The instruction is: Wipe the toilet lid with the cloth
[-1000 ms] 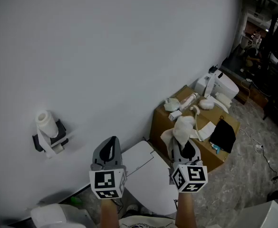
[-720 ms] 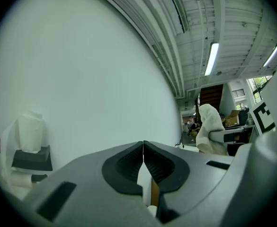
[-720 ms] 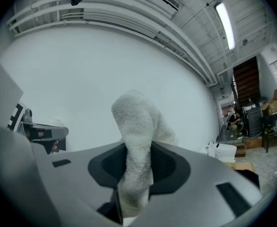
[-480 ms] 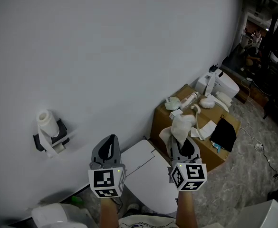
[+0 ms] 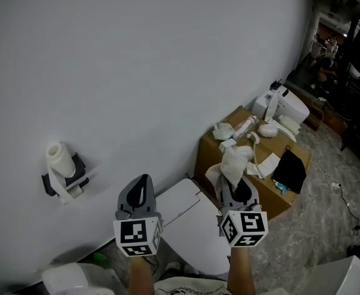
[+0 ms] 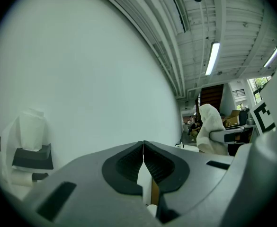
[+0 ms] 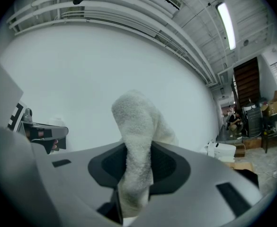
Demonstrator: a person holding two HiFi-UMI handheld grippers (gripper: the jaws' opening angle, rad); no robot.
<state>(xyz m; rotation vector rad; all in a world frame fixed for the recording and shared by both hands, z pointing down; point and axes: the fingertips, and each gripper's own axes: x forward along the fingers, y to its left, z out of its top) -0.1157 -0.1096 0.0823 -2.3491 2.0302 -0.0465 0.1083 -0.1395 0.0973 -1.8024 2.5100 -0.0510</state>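
Cloth (image 7: 134, 145) stands bunched, clamped in the right claw (image 5: 234, 183) held up over the toilet lid (image 5: 189, 223), not touching it — most of it flops loose past the tips, so a hard press could drag it free or scrape claw on lid; left claw (image 6: 143, 150) pressed together, empty.

Hidden from us
Our right gripper (image 5: 237, 186) and the frame edge cut off the toilet lid (image 5: 189, 232); the clutter (image 5: 244, 129) on the cardboard box (image 5: 205, 158) is too small to name.

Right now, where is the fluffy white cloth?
Head view, right of centre: the fluffy white cloth is pinched by the right gripper, between the white toilet lid and the brown cardboard box.
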